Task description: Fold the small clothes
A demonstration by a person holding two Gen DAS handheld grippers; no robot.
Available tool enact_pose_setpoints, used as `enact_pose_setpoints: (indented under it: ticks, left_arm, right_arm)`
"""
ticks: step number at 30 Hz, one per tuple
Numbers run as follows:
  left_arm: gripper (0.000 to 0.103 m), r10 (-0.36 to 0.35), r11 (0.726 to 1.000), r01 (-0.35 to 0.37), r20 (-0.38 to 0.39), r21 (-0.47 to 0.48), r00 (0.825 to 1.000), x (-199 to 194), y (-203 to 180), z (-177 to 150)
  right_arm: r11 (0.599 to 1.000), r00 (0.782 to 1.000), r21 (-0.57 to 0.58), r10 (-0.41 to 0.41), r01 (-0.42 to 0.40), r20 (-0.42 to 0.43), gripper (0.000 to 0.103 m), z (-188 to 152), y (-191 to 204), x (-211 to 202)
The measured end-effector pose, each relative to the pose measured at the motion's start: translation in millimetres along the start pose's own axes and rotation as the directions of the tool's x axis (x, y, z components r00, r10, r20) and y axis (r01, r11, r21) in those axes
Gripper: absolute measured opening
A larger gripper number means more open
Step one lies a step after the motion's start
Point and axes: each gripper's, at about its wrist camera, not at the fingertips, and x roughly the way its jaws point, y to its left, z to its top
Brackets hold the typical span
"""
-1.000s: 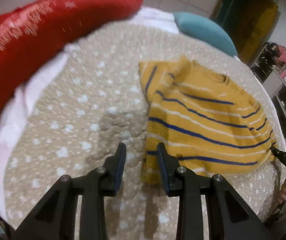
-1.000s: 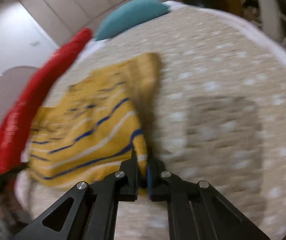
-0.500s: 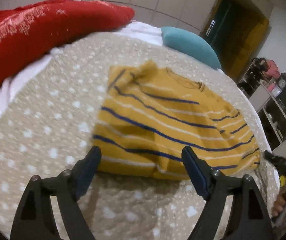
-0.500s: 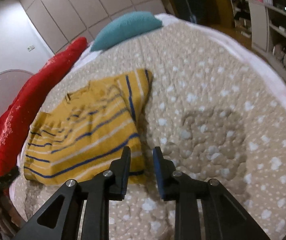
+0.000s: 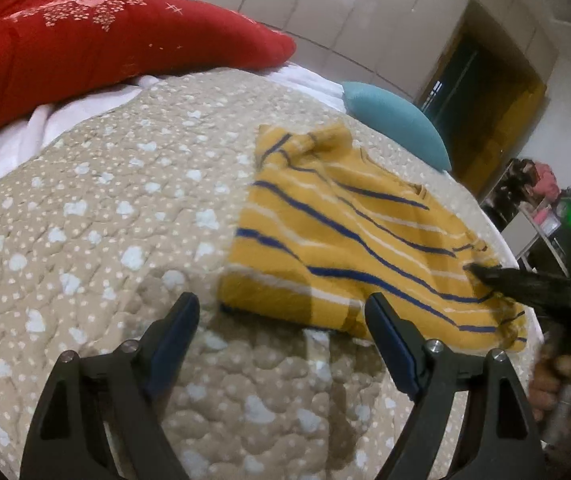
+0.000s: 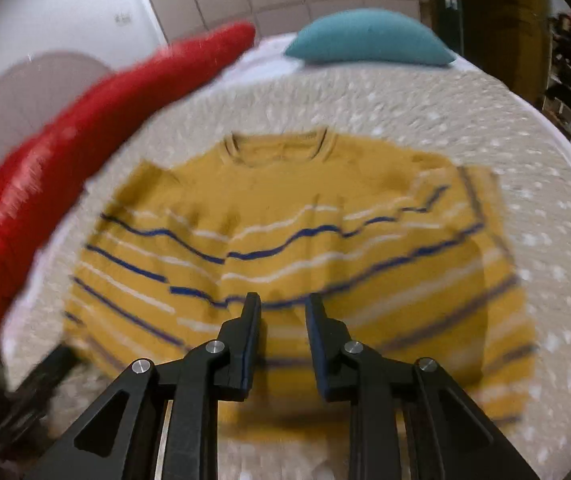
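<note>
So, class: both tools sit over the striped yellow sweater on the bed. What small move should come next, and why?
Probably lower the left tool onto the near hem of the yellow sweater. Its jaws, just opened, stand wide and empty just short of that edge, and the sweater lies flat on the quilt, one side already folded.

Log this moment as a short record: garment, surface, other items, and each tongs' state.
garment: yellow striped sweater, lying flat, both sides folded in
surface: beige dotted quilt on a bed
other items: red pillow; teal cushion past the collar
left tongs: open wide, just opened, nothing between them, at the sweater's near corner
right tongs: slightly open, empty, above the sweater's hem
image quality: right view blurred
</note>
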Motion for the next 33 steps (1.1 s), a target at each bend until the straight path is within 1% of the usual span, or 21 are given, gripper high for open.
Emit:
enact_pose_setpoints:
  ticks: [2, 4, 5, 6, 9, 12, 15, 19, 21, 23, 26, 29, 33]
  left_arm:
    - [0.084, -0.010, 1.000, 0.011, 0.019, -0.016, 1.000, -10, 6, 1]
    - [0.084, -0.011, 0.999, 0.013, 0.038, -0.048, 0.999, -20, 16, 5]
    - [0.084, -0.012, 0.997, 0.015, 0.047, -0.070, 0.999, -24, 21, 8]
    - [0.085, -0.013, 0.996, 0.017, 0.052, -0.086, 0.999, -27, 26, 9]
    - [0.086, -0.006, 0.988, 0.014, 0.054, -0.154, 0.999, -31, 45, 16]
    - [0.086, 0.005, 0.980, 0.003, 0.040, -0.200, 0.999, -29, 59, 18]
    - [0.086, 0.002, 0.981, 0.005, 0.037, -0.196, 0.999, -29, 58, 19]
    - [0.086, 0.019, 0.986, -0.014, 0.031, -0.165, 0.999, -26, 57, 18]
    - [0.086, 0.024, 0.987, -0.020, 0.024, -0.159, 0.999, -23, 57, 18]
    - [0.086, 0.031, 0.988, -0.028, 0.012, -0.150, 0.999, -21, 57, 18]
    - [0.086, 0.041, 0.990, -0.041, -0.002, -0.133, 0.999, -17, 55, 18]
    - [0.087, 0.054, 0.991, -0.055, -0.011, -0.119, 0.998, -13, 55, 19]
    - [0.088, 0.067, 0.992, -0.068, -0.020, -0.105, 0.998, -10, 53, 19]
  right_arm:
    - [0.998, 0.998, -0.032, -0.046, 0.045, -0.041, 0.025, 2, 4, 24]
    - [0.997, 0.997, -0.044, -0.065, 0.064, -0.044, 0.027, 6, 8, 27]
    - [0.996, 0.995, -0.050, -0.076, 0.073, -0.061, 0.029, 9, 12, 25]
    - [0.996, 0.995, -0.057, -0.077, 0.074, -0.059, 0.030, 12, 16, 20]
    - [0.994, 0.998, -0.094, -0.055, 0.054, -0.005, 0.030, 17, 34, 0]
    - [0.987, 0.999, -0.156, -0.023, 0.027, 0.027, 0.030, 23, 66, -11]
    - [0.975, 1.000, -0.221, 0.004, -0.001, 0.012, 0.030, 30, 99, 1]
    - [0.955, 0.999, -0.297, 0.014, -0.023, -0.031, 0.030, 45, 144, 41]
    - [0.942, 0.999, -0.336, 0.001, -0.018, -0.050, 0.030, 53, 164, 64]
    - [0.935, 0.997, -0.353, -0.032, 0.004, -0.074, 0.030, 64, 182, 89]
    - [0.937, 0.993, -0.350, -0.058, 0.020, -0.099, 0.030, 78, 196, 116]
    - [0.944, 0.989, -0.330, -0.058, 0.010, -0.136, 0.030, 93, 202, 137]
    - [0.928, 0.983, -0.371, -0.090, 0.026, -0.157, 0.030, 99, 211, 151]
